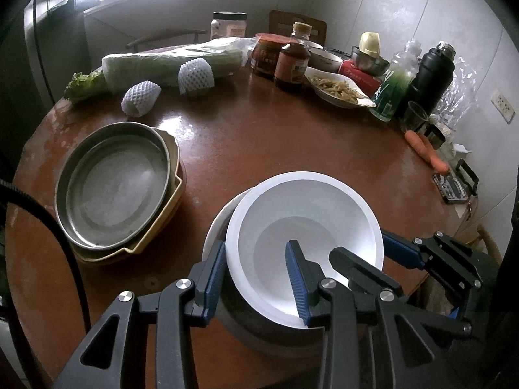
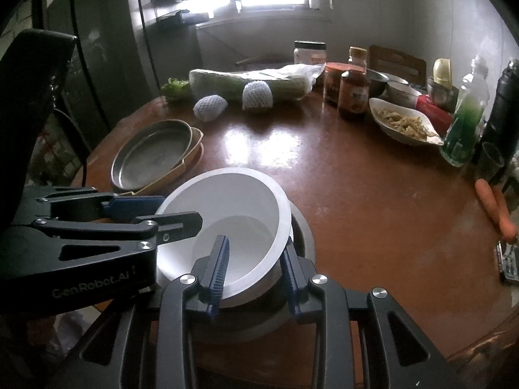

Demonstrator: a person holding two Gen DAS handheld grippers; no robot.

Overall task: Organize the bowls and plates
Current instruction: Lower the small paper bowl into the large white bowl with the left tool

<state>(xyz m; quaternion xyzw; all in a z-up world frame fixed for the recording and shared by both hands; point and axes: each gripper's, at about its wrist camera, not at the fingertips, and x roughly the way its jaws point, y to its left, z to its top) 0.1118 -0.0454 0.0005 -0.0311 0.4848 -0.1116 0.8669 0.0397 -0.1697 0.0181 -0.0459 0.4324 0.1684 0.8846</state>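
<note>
A white bowl (image 1: 308,207) (image 2: 233,194) sits tilted on top of a nested stack at the near edge of the round brown table (image 1: 246,136). Under it show another white bowl's rim (image 1: 215,227) and a grey metal bowl (image 1: 259,337) (image 2: 305,233). My left gripper (image 1: 257,242) (image 2: 178,210) is shut on the top bowl's left wall, one finger outside and one inside. On the opposite rim my right gripper (image 2: 254,244) (image 1: 361,246) grips the same way. To the left, a metal pan (image 1: 113,188) (image 2: 152,152) rests on a yellow dish (image 1: 172,175).
Along the far side lie a wrapped cabbage (image 1: 168,61), two foam-netted fruits (image 1: 141,97), jars and a sauce bottle (image 1: 292,61), and a white dish of food (image 1: 337,89). At right stand a green bottle (image 1: 394,87) and a black flask (image 1: 431,74), with carrots (image 1: 426,152) beside them.
</note>
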